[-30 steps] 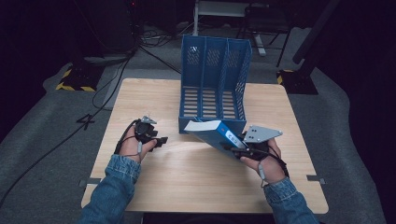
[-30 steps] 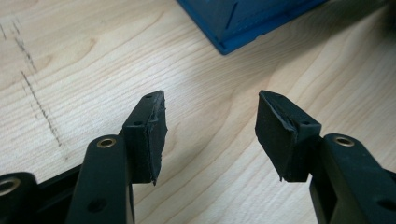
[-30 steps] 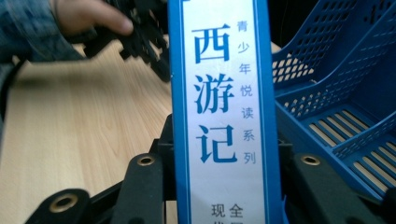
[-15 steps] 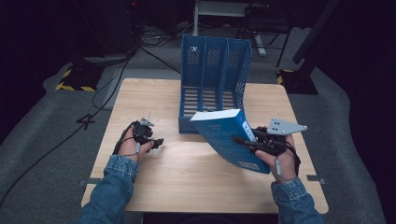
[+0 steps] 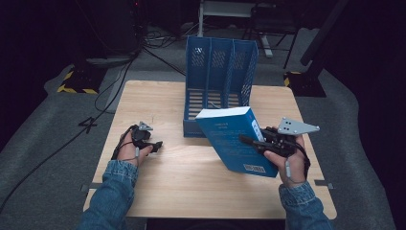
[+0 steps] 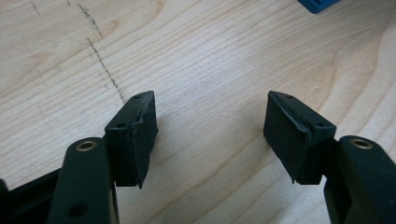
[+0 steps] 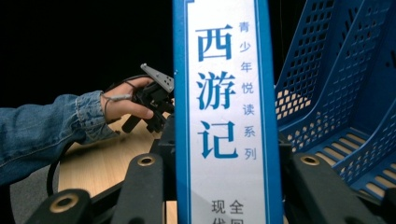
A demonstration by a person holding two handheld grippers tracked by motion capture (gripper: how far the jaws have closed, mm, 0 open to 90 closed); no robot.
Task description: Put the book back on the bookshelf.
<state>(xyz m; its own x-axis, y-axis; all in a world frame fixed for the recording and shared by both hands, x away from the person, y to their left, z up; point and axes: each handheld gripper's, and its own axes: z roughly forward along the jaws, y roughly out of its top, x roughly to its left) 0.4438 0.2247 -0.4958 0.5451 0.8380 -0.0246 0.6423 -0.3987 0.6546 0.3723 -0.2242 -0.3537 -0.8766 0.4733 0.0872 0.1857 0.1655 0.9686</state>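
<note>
From the high view, the right gripper (image 5: 249, 140) is clamped on a thick blue softcover book with white page edges (image 5: 235, 138), holding it tilted in the air at about five o'clock from the blue perforated plastic three-slot file rack (image 5: 219, 76). The rack stands at the far middle of the pale wooden table (image 5: 191, 191) with its open slots facing the person, so the lifted, turned book looks set up for sliding into a slot on edge. The left gripper (image 5: 157, 144) rests low over the table at about eight o'clock from the rack, well apart from the book, likely kept out of the way.

In the left gripper view, the jaws stand wide with bare wood between the pads (image 6: 138, 135); they have just been opening, and nothing is between them. A blue corner of the rack (image 6: 319, 4) shows at one o'clock.

In the right gripper view, the book's white spine panel with blue printed characters (image 7: 226, 112) stands upright between the black jaws, pinched from both sides. The rack's slots (image 7: 336, 102) lie at three o'clock, the left hand's gripper (image 7: 154, 100) at nine o'clock.

Against a second ago, the book has swung from lying nearly flat at the rack's mouth to standing steeper, cover toward the camera, and the right hand has drawn outward. The left hand sits a little lower.
</note>
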